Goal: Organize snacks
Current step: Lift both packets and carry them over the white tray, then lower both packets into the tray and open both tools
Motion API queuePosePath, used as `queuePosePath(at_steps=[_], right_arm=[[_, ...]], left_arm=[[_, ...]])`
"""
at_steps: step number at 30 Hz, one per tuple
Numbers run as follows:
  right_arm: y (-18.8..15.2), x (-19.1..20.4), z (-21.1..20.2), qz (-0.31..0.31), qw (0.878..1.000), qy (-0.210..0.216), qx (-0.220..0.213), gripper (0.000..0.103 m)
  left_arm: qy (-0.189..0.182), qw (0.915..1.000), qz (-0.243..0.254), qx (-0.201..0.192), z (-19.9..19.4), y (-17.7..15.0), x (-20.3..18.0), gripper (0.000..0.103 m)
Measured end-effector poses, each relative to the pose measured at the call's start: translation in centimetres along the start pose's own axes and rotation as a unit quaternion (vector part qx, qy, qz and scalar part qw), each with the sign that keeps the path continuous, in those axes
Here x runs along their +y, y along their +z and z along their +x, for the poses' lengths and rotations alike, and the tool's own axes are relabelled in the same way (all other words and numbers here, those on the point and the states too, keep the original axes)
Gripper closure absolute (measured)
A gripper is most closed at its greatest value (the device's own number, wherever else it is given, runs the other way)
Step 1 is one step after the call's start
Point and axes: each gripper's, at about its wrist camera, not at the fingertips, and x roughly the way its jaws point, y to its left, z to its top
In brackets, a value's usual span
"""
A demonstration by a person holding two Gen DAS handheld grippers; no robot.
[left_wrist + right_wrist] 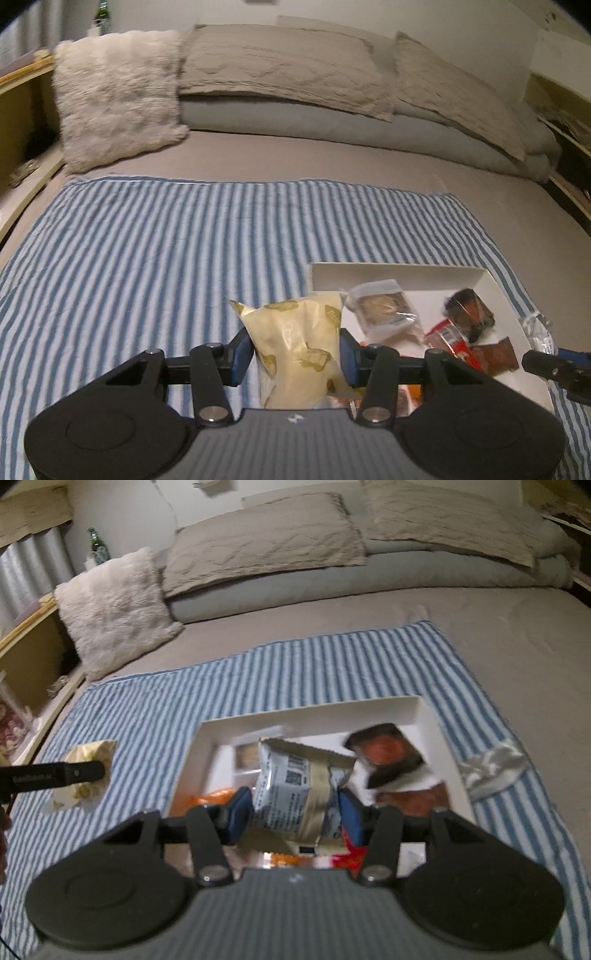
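Left wrist view shows the left tongs (295,360) clenched on a yellow packet (299,343) over the striped cloth (147,240), the right tongs (293,814) grasping a silver packet (295,786) above the white box (314,710), so both should lower gently before releasing.

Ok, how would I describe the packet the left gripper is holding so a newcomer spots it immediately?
Find the blue-and-white striped cloth on the bed, then the white box of snacks on it. Just left of the box, the left gripper clamps a pale yellow packet with gold printing, the only yellow one.
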Motion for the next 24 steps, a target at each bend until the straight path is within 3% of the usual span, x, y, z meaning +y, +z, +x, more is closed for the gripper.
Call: queuePosePath(at_steps=[4, 9, 14, 17, 21, 24], right_arm=[[-0.4, -2.1, 0.4, 0.001, 1.000, -0.011, 0.016, 0.046], [-1.5, -3.6, 2.5, -0.038, 0.995, -0.039, 0.086, 0.046], [-2.8, -3.0, 5.5, -0.115, 0.978, -0.052, 0.165, 0.046], [-3.7, -2.8, 7.3, -0.139, 0.965, -0.038, 0.217, 0.046], [-4.0, -1.6, 9.5, -0.152, 0.956, -0.042, 0.247, 0.046], [-3.6, -0.6, 11.0, -0.164, 0.955, -0.060, 0.242, 0.046]], left_arm=[[-0.008, 0.9998, 0.019, 0.009, 1.7, 0.2, -1.9, 0.053], [-0.003, 0.9986, 0.045, 0.029, 4.3, 0.5, -4.0, 0.053], [0.003, 0.9965, 0.056, 0.062, 7.3, 1.0, -5.3, 0.053], [0.013, 0.9950, 0.059, 0.080, 8.8, 1.1, -5.4, 0.053], [0.029, 0.9909, 0.092, 0.094, 10.8, 1.2, -6.0, 0.053], [0.032, 0.9883, 0.110, 0.101, 11.9, 1.3, -6.6, 0.053]])
